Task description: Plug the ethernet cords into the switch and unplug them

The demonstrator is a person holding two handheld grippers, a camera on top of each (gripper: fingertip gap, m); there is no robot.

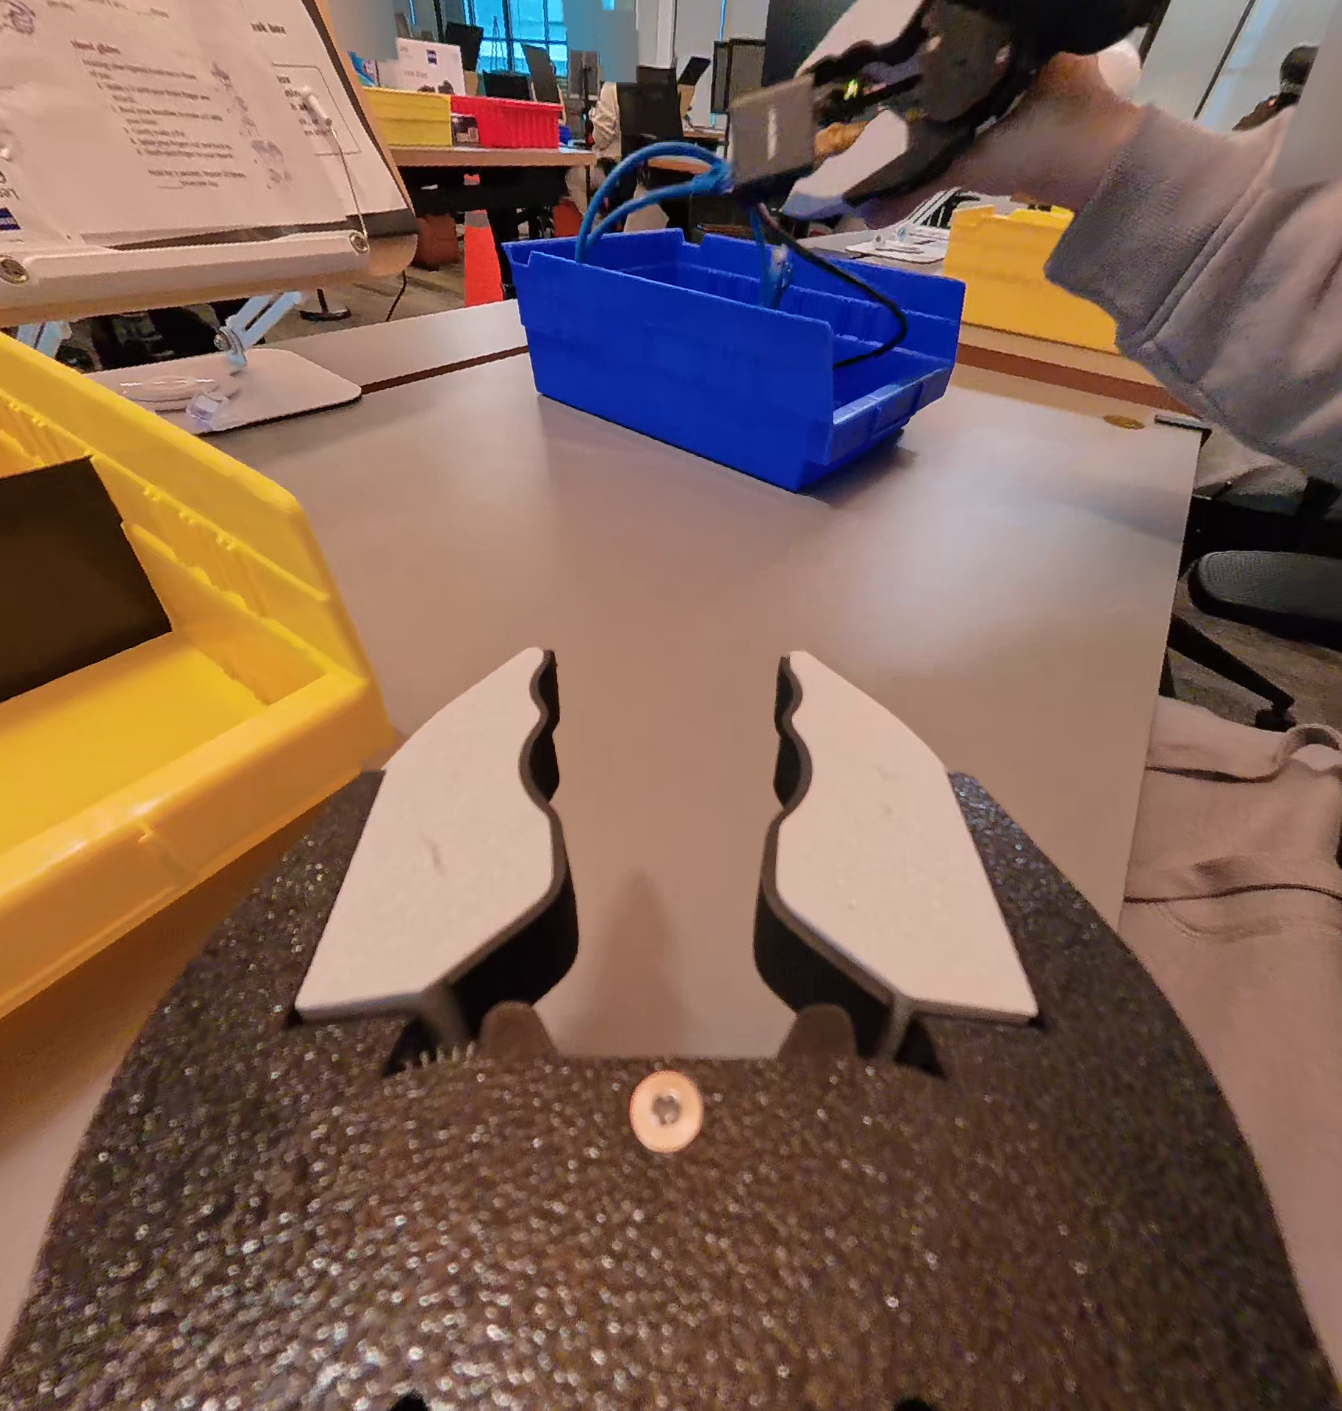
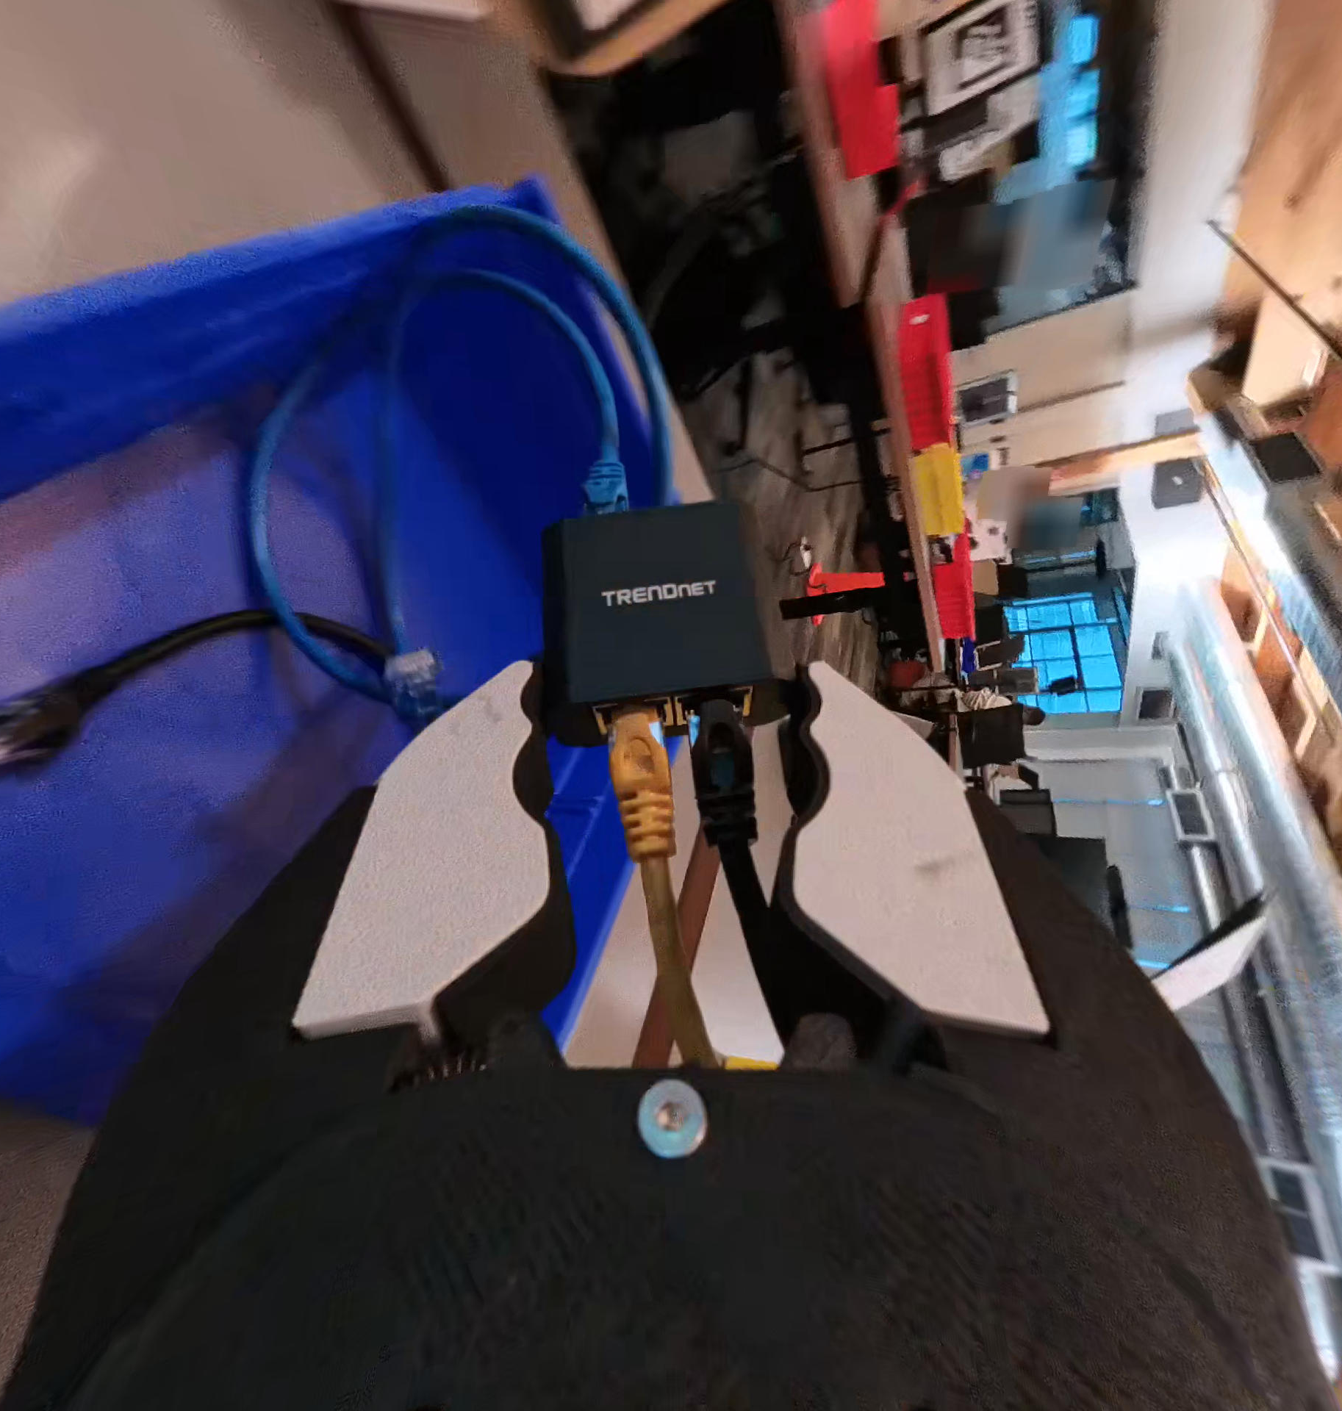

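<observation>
The right wrist view alone shows the ports: the right gripper has its fingers clamped on the 2 sides of the dark switch, whose port face points back at the camera with its long axis running out along the fingers. A yellow cord and a black cord sit plugged in side by side, trailing back between the fingers. A blue cord enters the far end of the switch, loops, and ends in a loose clear plug hanging over the blue bin (this view is blurred at its edges).

The left wrist view gives the wider layout. The switch is held up in the air above the bin's far end, the blue cord arching down from it into the bin. The left gripper hovers low over the grey worktop, fingers spread apart and holding nothing. A yellow bin crowds its left side; ahead, bare worktop runs to the blue bin, and the worktop's right edge lies near.
</observation>
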